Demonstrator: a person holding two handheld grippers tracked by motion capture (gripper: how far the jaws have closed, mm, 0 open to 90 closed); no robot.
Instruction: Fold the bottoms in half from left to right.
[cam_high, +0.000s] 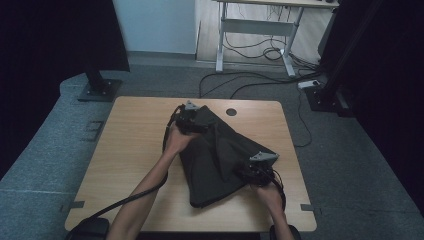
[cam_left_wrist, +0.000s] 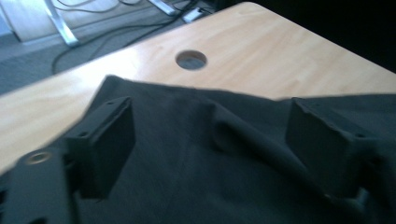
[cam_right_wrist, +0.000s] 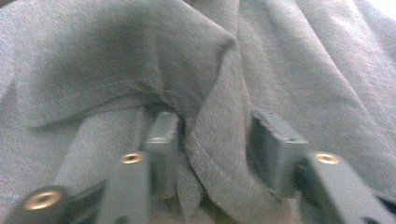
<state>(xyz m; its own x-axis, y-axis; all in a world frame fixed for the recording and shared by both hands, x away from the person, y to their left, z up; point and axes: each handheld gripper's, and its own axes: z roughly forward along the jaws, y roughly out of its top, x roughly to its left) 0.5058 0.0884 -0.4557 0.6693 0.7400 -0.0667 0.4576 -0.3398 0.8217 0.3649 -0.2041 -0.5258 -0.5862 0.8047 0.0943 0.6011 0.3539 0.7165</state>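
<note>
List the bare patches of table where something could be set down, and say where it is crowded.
Free: the wide strip of table left of the dark cloth, the far edge around the round hole, and the near left corner. Crowded: centre and right, where the cloth lies with the left gripper and right gripper on it.

Free room: desk (cam_high: 135, 150) bare from 7 to 11 o'clock.
Dark cloth (cam_high: 215, 160) covers centre to 4 o'clock, w/ both hands on it; cable hole (cam_high: 231, 111) at 12, bare strip along near edge.
</note>
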